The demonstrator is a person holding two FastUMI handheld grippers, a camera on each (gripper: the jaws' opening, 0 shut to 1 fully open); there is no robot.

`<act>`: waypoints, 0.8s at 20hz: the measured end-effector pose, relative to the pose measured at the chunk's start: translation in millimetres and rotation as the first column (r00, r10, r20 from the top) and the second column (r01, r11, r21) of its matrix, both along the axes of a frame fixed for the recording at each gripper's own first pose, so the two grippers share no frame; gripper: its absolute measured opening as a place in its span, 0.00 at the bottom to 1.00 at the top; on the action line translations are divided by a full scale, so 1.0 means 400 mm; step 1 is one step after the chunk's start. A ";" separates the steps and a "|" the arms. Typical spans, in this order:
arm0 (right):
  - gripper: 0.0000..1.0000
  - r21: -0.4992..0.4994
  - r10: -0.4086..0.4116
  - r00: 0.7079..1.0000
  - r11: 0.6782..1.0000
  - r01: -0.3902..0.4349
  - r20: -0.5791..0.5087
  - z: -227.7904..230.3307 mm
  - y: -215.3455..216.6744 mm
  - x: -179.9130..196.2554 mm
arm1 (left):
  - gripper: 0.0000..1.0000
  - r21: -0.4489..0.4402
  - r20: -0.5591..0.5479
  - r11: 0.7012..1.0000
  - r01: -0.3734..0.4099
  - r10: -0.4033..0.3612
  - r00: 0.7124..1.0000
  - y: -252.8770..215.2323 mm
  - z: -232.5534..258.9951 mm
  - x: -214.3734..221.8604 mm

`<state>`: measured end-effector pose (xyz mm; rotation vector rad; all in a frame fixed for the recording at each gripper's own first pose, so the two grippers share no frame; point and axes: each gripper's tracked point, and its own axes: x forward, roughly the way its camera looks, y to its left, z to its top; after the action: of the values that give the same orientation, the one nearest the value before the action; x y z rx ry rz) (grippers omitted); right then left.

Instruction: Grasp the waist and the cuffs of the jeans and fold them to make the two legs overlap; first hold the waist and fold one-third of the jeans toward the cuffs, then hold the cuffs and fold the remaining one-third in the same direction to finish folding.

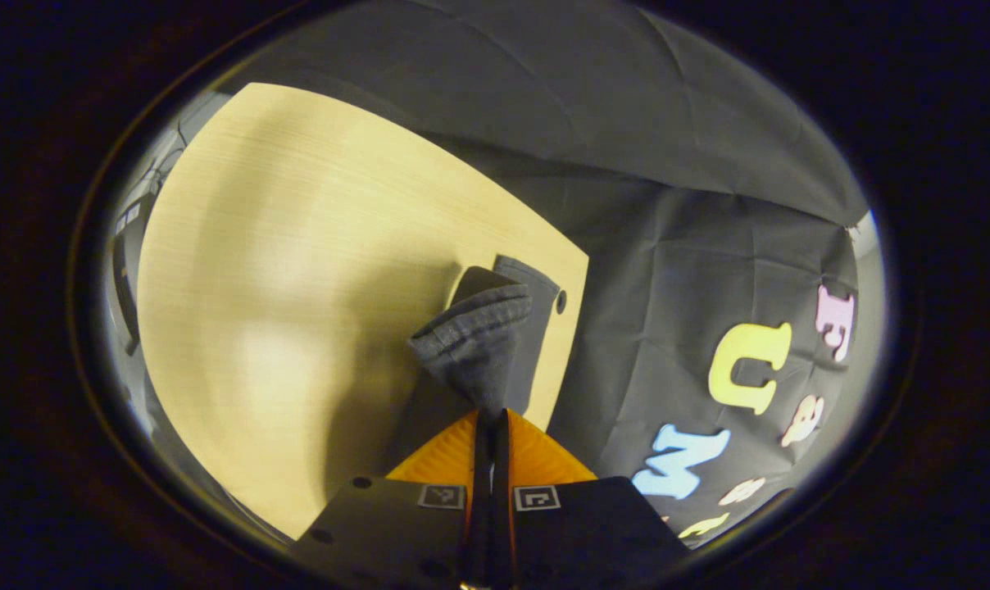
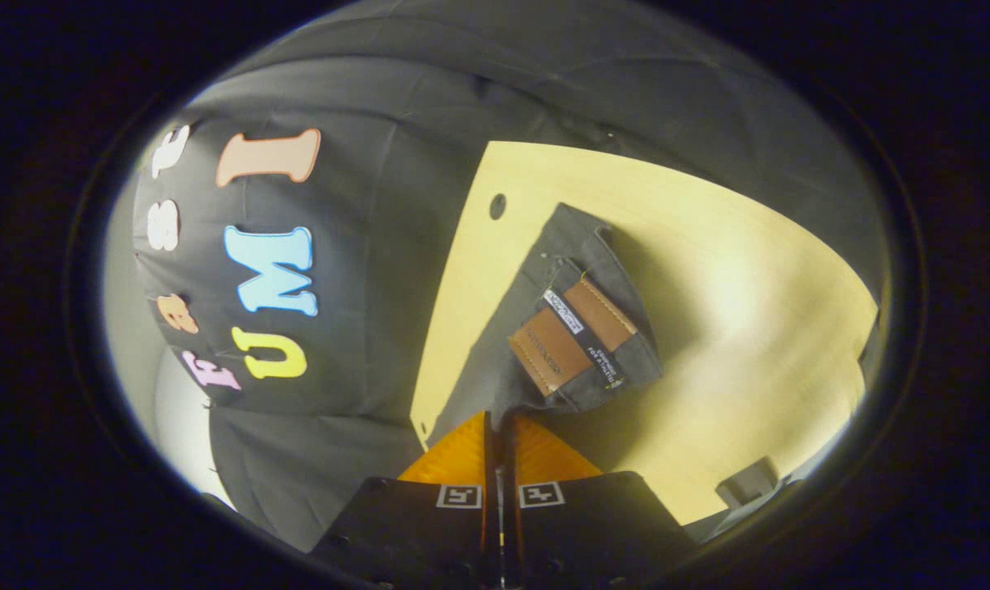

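Both hand-held grippers, left [image 1: 490,418] and right [image 2: 499,419], were clamped on the dark grey denim jeans [image 2: 577,319], lifting one long edge off the pale wooden counter [image 2: 749,270] to overlap the legs.

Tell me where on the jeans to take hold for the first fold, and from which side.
Take the jeans at the waistband, beside the brown leather patch, coming in from the table edge side with the fingers flat across the band. That doubled hem is thick and straight, so it should not slip. Both grippers look closed on denim: right gripper at the waist, left gripper on a hemmed end.
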<state>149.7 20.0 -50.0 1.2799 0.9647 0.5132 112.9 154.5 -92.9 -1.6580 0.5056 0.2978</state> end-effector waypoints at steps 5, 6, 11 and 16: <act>0.01 0.018 0.054 0.998 0.998 -0.053 -0.035 0.075 0.041 0.134 | 0.08 -0.037 -0.064 0.998 -0.048 0.046 0.997 0.034 0.020 0.132; 0.01 0.020 0.052 0.997 0.998 -0.051 -0.051 0.081 0.050 0.167 | 0.08 -0.035 -0.064 0.999 -0.042 0.039 0.997 0.033 0.029 0.172; 0.02 0.018 0.009 0.993 1.000 -0.007 -0.115 0.045 0.098 0.340 | 0.07 0.007 -0.022 0.999 0.033 -0.033 0.999 -0.011 0.041 0.383; 0.04 0.030 -0.080 0.994 0.996 0.082 -0.071 -0.033 0.153 0.471 | 0.03 0.114 0.017 0.985 0.127 -0.129 0.991 -0.041 -0.009 0.547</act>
<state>337.9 81.3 -63.3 1.3680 0.9611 0.4255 331.9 137.9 -96.7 -1.5112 0.5648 0.2076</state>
